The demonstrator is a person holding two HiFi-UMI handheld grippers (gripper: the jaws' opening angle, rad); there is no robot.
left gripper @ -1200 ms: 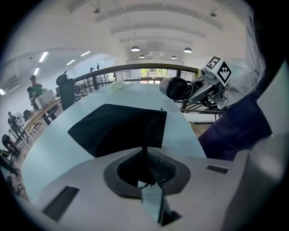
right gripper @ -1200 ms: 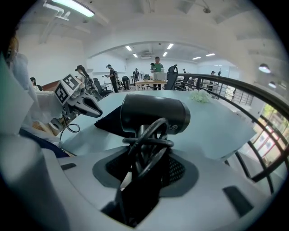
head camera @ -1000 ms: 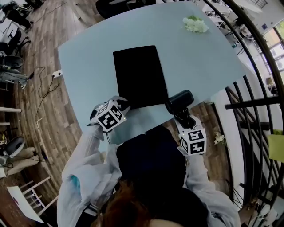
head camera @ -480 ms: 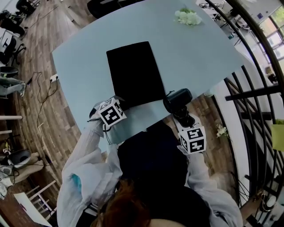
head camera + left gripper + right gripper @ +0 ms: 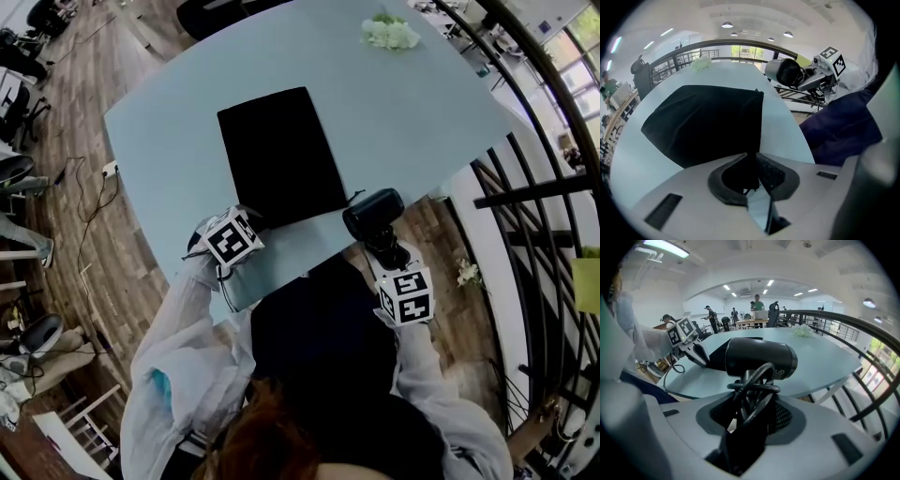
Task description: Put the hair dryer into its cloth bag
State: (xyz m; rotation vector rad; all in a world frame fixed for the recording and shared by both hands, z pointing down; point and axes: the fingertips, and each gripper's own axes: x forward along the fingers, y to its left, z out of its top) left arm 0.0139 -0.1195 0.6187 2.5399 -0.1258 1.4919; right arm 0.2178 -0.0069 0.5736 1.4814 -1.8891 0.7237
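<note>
While dryer (image 5: 375,214) hovers at table (image 5: 412,103) edge, bag (image 5: 279,155) flat

grey left tool (image 5: 757,172), right tool (image 5: 751,414), black-white marker cubes (image 5: 232,239); pale sleeves (image 5: 187,347); dark navy top (image 5: 323,328)

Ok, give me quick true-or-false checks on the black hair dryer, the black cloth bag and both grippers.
1. The right gripper grips the black hair dryer by its cord-wrapped handle. True.
2. The dryer is already inside the black cloth bag. False: it is outside, by the bag's near right corner.
3. The bag lies flat on the pale blue table. True.
4. The left gripper is at the bag's far edge. False: it is at the near edge, and its jaws have just closed onto the cloth.
</note>
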